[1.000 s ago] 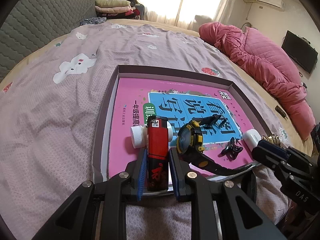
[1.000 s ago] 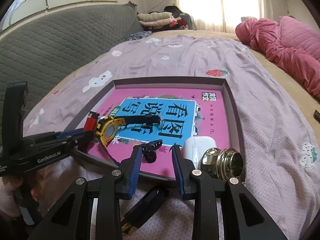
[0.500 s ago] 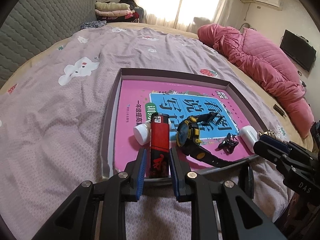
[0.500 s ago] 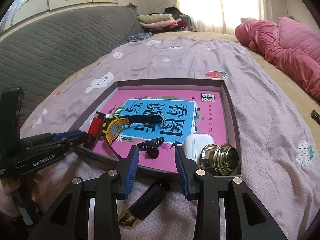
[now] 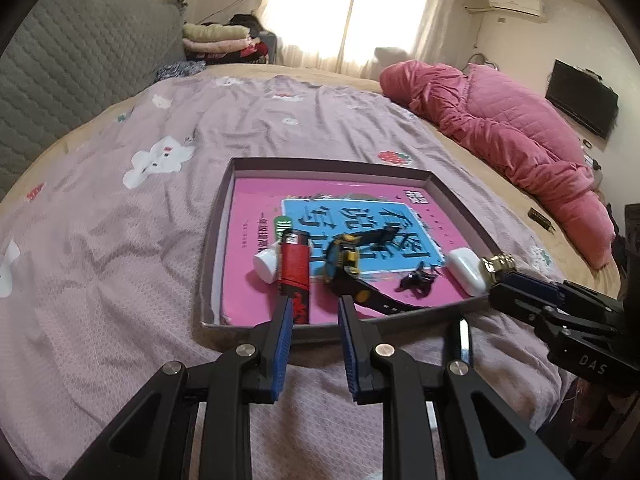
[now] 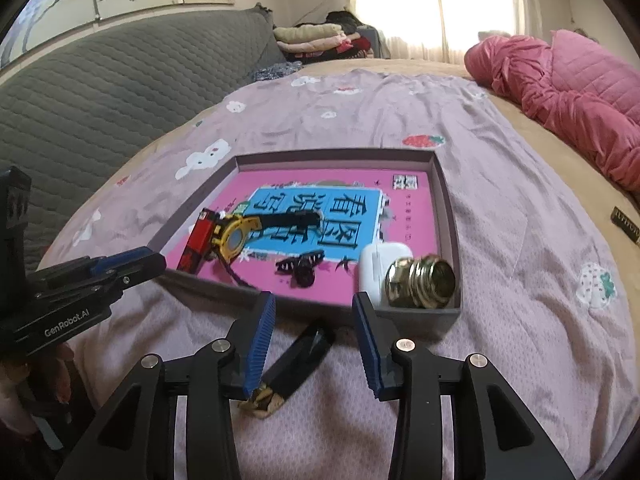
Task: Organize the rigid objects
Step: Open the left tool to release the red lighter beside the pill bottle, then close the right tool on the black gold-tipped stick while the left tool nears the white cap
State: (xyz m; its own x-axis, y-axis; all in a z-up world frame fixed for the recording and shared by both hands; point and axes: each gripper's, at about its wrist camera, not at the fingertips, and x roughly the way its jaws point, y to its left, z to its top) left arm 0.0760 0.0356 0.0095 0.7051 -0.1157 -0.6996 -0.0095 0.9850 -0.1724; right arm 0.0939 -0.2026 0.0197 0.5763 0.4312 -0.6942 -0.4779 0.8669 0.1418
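A grey tray (image 5: 332, 166) on the bed holds a pink book. On the book lie a red lighter (image 5: 295, 268), a white cap (image 5: 266, 266), a yellow-and-black watch (image 5: 344, 264), a black clip (image 5: 418, 280), a white case (image 5: 466, 270) and a brass knob (image 5: 498, 264). My left gripper (image 5: 315, 304) is open at the tray's near edge, with the lighter's end just ahead of its left finger. My right gripper (image 6: 314, 320) is open and empty, short of the tray (image 6: 448, 208). A black bar with a gold end (image 6: 300, 360) lies on the sheet below its fingers. The knob (image 6: 420, 280) and case (image 6: 380, 268) fill the near right corner.
The mauve bedsheet (image 5: 120, 240) spreads around the tray. A pink quilt (image 5: 500, 132) is heaped at the far right and a grey padded headboard (image 6: 100, 92) runs along the left. Folded clothes (image 5: 216, 40) sit at the far end. A small dark item (image 6: 626, 220) lies at the bed's right edge.
My left gripper has drawn back from around the lighter, which stays lying in the tray. My right gripper has also backed off and its fingers stand a little wider.
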